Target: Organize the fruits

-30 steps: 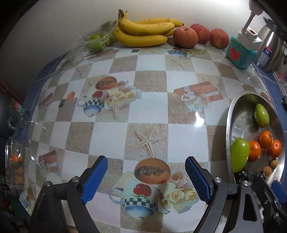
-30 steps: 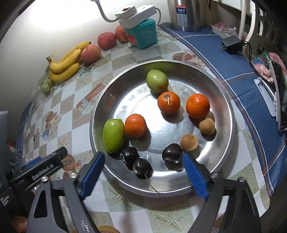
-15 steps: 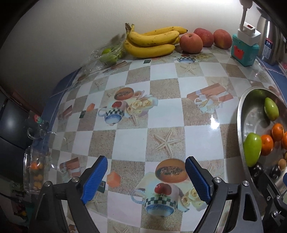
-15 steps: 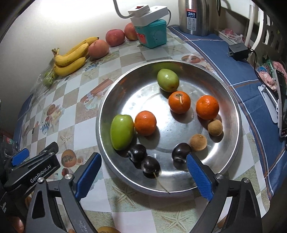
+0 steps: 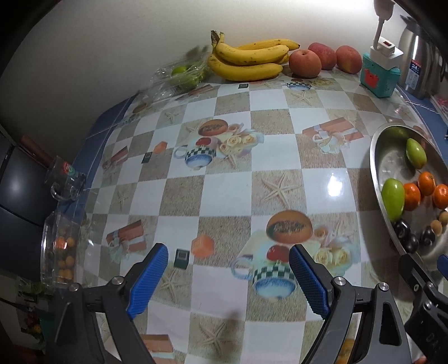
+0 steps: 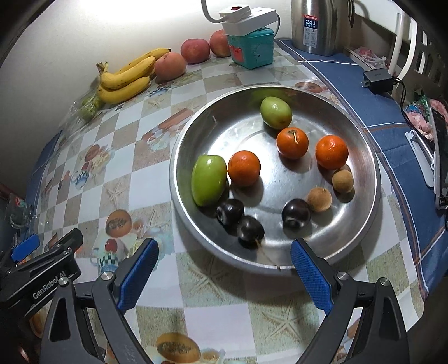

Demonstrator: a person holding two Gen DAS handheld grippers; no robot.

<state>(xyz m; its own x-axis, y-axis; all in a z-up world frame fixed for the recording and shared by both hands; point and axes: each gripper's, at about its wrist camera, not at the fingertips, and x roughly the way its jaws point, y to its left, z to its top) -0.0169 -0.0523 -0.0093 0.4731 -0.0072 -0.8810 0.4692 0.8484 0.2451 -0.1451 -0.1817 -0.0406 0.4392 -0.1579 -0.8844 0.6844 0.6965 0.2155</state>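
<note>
Both tools released, holding nothing. My right tool [image 6: 224,268] hangs over the surface [image 6: 212,310] with jaws spread wide, just short of the near rim of the steel tray [image 6: 372,173]. My left tool [image 5: 228,273] hovers over bare checkered cloth, jaws equally wide; the tray sits at its 3 o'clock.

Tray contents, near to far in the right wrist view:
- Three dark plums: one at 6 o'clock [image 6: 250,231] with a stem poking toward the rim, one touching it at 7 [image 6: 230,211], one apart at 5 [image 6: 294,213].
- Two small brown fruits, maybe longans, [image 6: 319,199] and [image 6: 342,181], toward 4 and 3.
- Long green fruit [image 6: 208,179] at 9, touching an orange [image 6: 244,168].
- Two more oranges [image 6: 292,143], [image 6: 331,152] past centre.
- Second green fruit [image 6: 276,112] at 12.

Beyond the tray, against the wall: bananas [image 6: 126,78], three peaches or apples [image 6: 170,66], a teal box [image 6: 250,48] carrying a power strip, a steel flask [image 6: 315,25]. A clear bag of green fruit [image 5: 182,75] lies left of the bananas.

Risks, my judgement:
- Round fruit on slick steel. A pad nudging one plum would roll it into its neighbour, or scatter the small brown ones.
- The tray wall is raised; a low approach could catch the rim and shove the whole tray.
- Ripe plums may bruise if I clench hard.
- The two tools sit close together; reaching left risks a collision.
</note>
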